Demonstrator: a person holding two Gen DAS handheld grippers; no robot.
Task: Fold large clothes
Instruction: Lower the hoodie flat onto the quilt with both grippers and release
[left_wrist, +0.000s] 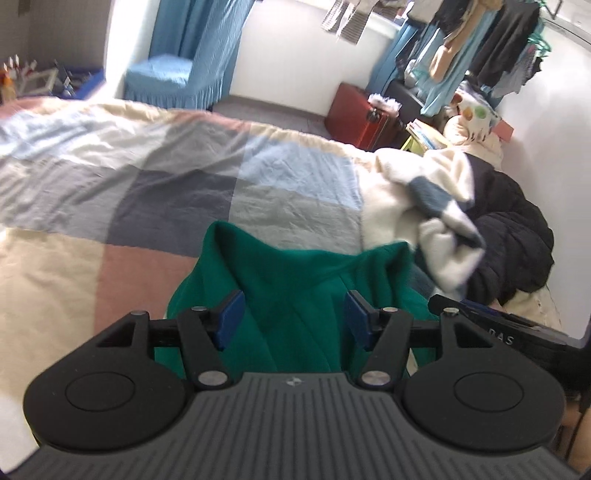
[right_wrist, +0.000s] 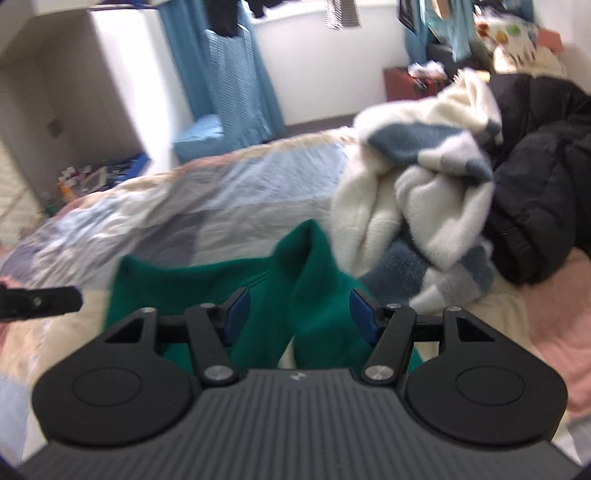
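A green garment (left_wrist: 295, 280) lies bunched on the patchwork bedspread (left_wrist: 177, 192), its folds standing up in peaks. My left gripper (left_wrist: 293, 317) hovers over its near part, blue pads wide apart and pressing on nothing. In the right wrist view the same green garment (right_wrist: 207, 288) spreads below my right gripper (right_wrist: 299, 314), which is also open, with a ridge of cloth rising between the pads without touching them. A black part of the right gripper (left_wrist: 480, 314) shows at the right of the left wrist view. A black finger of the left gripper (right_wrist: 40, 297) shows at the left edge of the right wrist view.
A white-and-blue fleece (right_wrist: 424, 177) is heaped just right of the green garment, with a black padded jacket (right_wrist: 543, 206) behind it. Beyond the bed stand a blue covered chair (left_wrist: 166, 81), a red box (left_wrist: 354, 114) and a rack of hanging clothes (left_wrist: 480, 48).
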